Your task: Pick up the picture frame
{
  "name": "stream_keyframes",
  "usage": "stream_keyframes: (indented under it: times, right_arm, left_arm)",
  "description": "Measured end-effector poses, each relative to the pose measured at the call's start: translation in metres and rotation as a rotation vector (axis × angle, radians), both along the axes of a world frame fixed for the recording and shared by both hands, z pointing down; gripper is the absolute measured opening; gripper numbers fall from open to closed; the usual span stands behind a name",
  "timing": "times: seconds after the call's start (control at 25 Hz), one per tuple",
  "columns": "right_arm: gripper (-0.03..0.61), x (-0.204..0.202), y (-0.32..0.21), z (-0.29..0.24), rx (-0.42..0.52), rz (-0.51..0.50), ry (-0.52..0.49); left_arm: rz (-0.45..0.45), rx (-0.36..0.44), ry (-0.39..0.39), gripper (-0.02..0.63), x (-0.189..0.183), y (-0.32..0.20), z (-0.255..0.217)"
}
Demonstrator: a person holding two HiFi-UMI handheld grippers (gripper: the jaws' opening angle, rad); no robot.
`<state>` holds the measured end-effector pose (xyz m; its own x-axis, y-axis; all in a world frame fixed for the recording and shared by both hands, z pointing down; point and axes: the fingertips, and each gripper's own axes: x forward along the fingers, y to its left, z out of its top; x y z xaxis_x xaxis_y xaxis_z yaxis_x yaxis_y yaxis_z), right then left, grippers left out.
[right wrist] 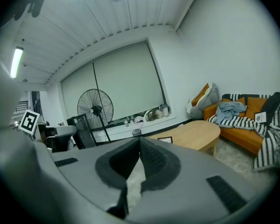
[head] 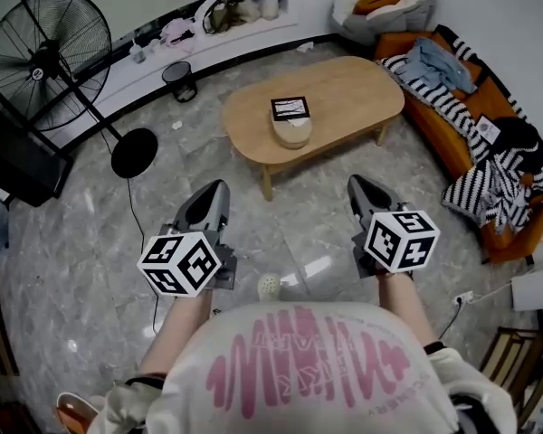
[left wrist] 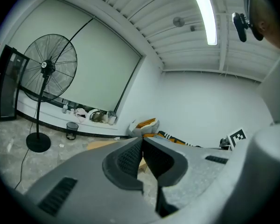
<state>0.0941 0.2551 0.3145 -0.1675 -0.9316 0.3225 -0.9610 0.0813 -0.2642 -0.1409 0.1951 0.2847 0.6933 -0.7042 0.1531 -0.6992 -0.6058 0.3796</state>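
Your left gripper point(head: 219, 188), right gripper point(head: 356, 183): jaws pressed together, empty. Picture frame point(head: 290, 108) well ahead on table point(head: 362, 89), atop round cream object point(head: 292, 132). Risk: reaching with jaws closed, you likely shove frame off.

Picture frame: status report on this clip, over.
Left gripper and right gripper shut, empty, short of the table. Picture frame untouched, atop a round pale object on the table. Only floor in between.

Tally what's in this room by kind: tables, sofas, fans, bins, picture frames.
Table: 1
Sofa: 1
Fan: 1
Bin: 1
Frame: 1
Total: 5
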Motion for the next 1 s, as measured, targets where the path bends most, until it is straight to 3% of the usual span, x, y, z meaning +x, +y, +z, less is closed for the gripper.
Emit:
stream_keyframes:
  times: [0.28, 0.6, 1.0]
  right_arm:
    - [0.006, -0.006, -0.078, -0.030, 0.063, 0.033, 0.019]
    - [0.006, -0.013, -0.135, -0.032, 0.080, 0.066, -0.023]
    - [0.005, -0.002, -0.174, 0.056, -0.144, 0.054, -0.053]
  left_arm:
    - [0.013, 0.065, 0.016, 0.005, -0.011, -0.086, -0.031]
    - [0.027, 0.088, 0.025, 0.005, -0.027, -0.148, -0.038]
    - [0.000, -0.117, -0.035, 0.005, -0.034, -0.181, 0.053]
